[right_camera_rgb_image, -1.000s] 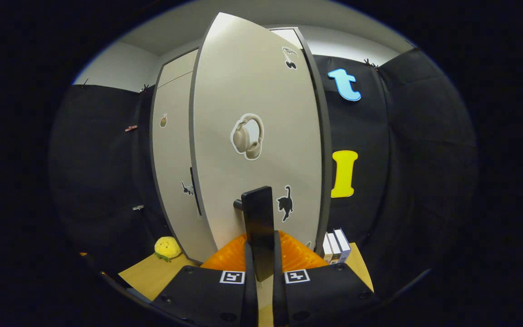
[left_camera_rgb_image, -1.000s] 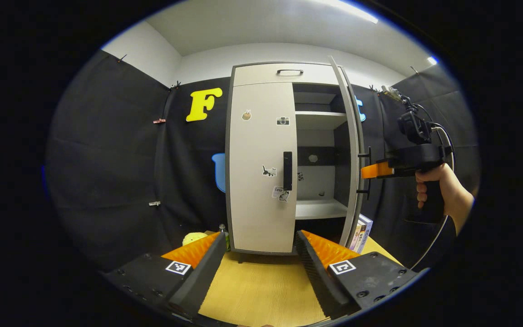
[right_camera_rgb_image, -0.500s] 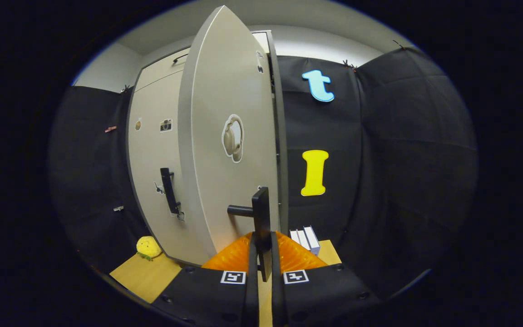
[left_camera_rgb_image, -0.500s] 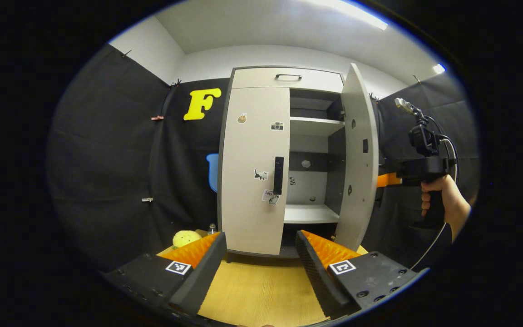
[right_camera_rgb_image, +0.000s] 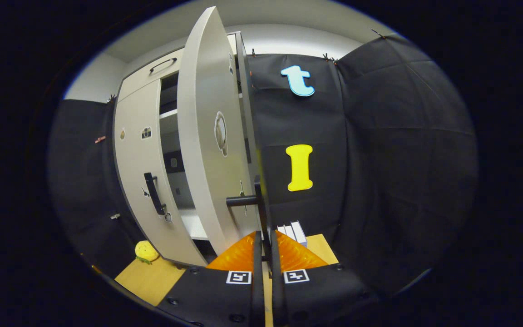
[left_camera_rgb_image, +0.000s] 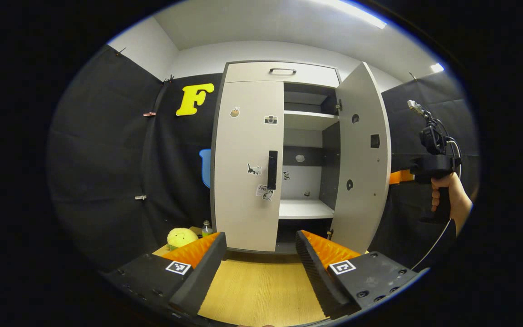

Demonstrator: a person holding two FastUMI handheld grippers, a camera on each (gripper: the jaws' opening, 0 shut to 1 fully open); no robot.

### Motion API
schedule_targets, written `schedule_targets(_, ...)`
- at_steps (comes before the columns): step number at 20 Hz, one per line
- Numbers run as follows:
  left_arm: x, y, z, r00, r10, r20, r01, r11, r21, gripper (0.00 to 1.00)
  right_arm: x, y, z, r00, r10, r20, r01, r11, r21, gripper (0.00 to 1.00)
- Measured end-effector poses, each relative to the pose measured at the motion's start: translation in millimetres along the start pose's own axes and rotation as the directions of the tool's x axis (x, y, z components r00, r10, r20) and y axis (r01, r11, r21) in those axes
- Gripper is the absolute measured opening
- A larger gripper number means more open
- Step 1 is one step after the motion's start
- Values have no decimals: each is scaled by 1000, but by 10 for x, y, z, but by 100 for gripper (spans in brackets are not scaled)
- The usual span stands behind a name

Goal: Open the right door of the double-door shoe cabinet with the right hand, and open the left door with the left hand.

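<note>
My right gripper (right_camera_rgb_image: 263,247) has its fingers (right_camera_rgb_image: 256,254) pinched on the black handle (right_camera_rgb_image: 258,204) of the right door (right_camera_rgb_image: 207,150), which stands swung wide. The left door (right_camera_rgb_image: 136,159) is closed, its own handle (right_camera_rgb_image: 154,193) untouched. Below on the bench (right_camera_rgb_image: 145,279) sit a yellow plush toy (right_camera_rgb_image: 145,251) and some boxes (right_camera_rgb_image: 292,231).

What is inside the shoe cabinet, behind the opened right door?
Inside the shoe cabinet, past the right door, two pale shelves appear bare, with small stickers on the back panel. The closed left door hides the other half.
</note>
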State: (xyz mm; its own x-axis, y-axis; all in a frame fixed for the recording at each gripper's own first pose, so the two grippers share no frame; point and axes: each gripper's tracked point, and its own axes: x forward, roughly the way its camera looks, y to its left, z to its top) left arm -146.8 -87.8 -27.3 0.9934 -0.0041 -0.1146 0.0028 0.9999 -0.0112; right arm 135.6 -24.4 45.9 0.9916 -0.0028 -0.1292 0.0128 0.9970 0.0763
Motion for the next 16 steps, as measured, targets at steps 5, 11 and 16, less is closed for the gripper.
schedule_targets(5,237,71,-15,999,-29,-16,29,1000,-1,95,-131,-50,-106,999,-41,-23,40,998,-45,5)
schedule_targets(11,604,268,-58,997,-74,-36,74,997,-7,95,-381,-50,-129,996,-88,-10,87,993,-86,5)
schedule_targets(16,1093,496,-25,991,-126,-32,126,992,-20,95,-522,371,-184,1000,-11,-26,9,998,-68,5)
